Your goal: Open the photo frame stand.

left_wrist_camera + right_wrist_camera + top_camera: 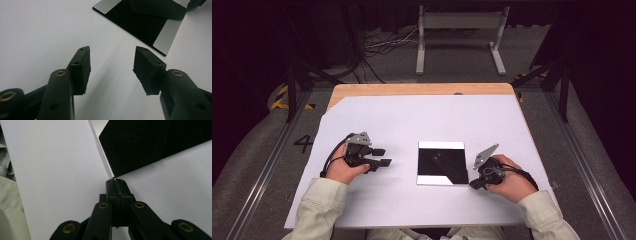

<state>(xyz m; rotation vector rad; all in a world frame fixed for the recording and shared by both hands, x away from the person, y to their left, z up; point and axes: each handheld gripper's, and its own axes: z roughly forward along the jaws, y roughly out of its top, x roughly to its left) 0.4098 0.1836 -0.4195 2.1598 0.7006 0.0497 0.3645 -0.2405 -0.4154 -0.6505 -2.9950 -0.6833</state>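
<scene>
Black square sheet [442, 163] lies flat at middle of white-covered surface [412, 120], two corners folded in. Right claw [115, 180] fully closed, tips at near corner, whether pinching it unclear. Left claw [111, 71] wide open, empty, resting apart. Advice: lift corner slowly, fold toward centre, press crease flat.

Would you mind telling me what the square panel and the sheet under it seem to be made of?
Square panel: probably glass, acrylic or polished metal with a mirror finish; it shows dark reflections, and bright silvery strips along its edges. It looks thin and rigid.
White sheet: likely matte paper or thin plastic; even, without glare, its corner cut off over the wooden tabletop, light grained wood.
</scene>
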